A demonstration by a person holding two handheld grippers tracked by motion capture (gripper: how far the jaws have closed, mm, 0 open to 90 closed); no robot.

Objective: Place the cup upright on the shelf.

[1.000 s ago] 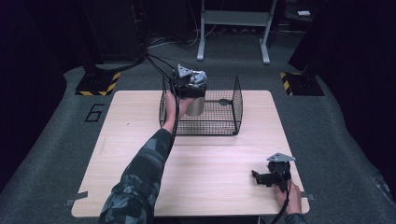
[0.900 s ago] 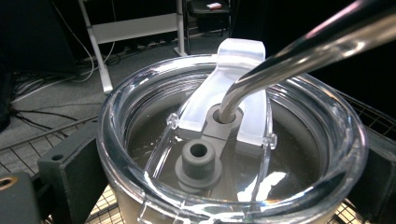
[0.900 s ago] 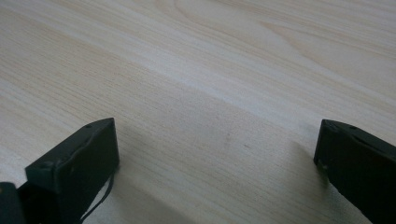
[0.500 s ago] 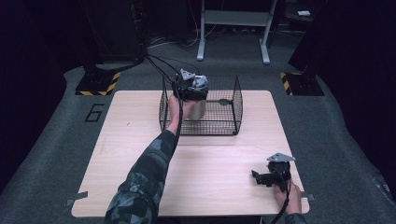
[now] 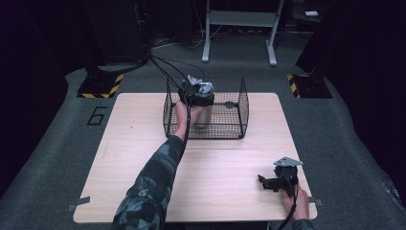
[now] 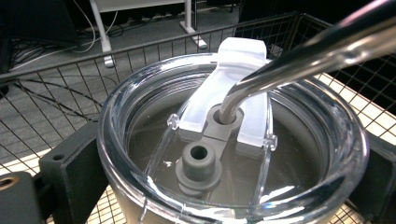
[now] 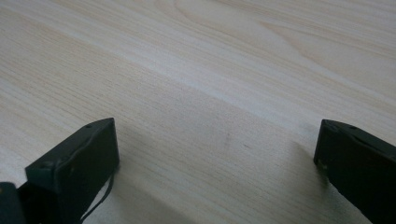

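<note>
Fingers (image 6: 70, 172) of the left gripper (image 5: 196, 92) pinch a steel tumbler (image 5: 203, 114) just below its clear lid (image 6: 224, 154), upright inside the wire basket (image 5: 239, 103) at the desk's (image 5: 134, 143) far side; its straw (image 6: 299, 51) leans out, and any lift must go straight up over the rim. Right gripper (image 5: 268, 182) rests spread wide, well apart near the front edge

From above, we see the left hand-held gripper (image 5: 197, 94) covering the top of the tumbler (image 5: 203, 116) in the wire basket (image 5: 242, 108). In the left gripper view, the picture's edge cuts off the tumbler's body and the straw's (image 6: 303, 56) upper end. The small dark item (image 5: 230, 104) in the basket is too small to identify.
</note>
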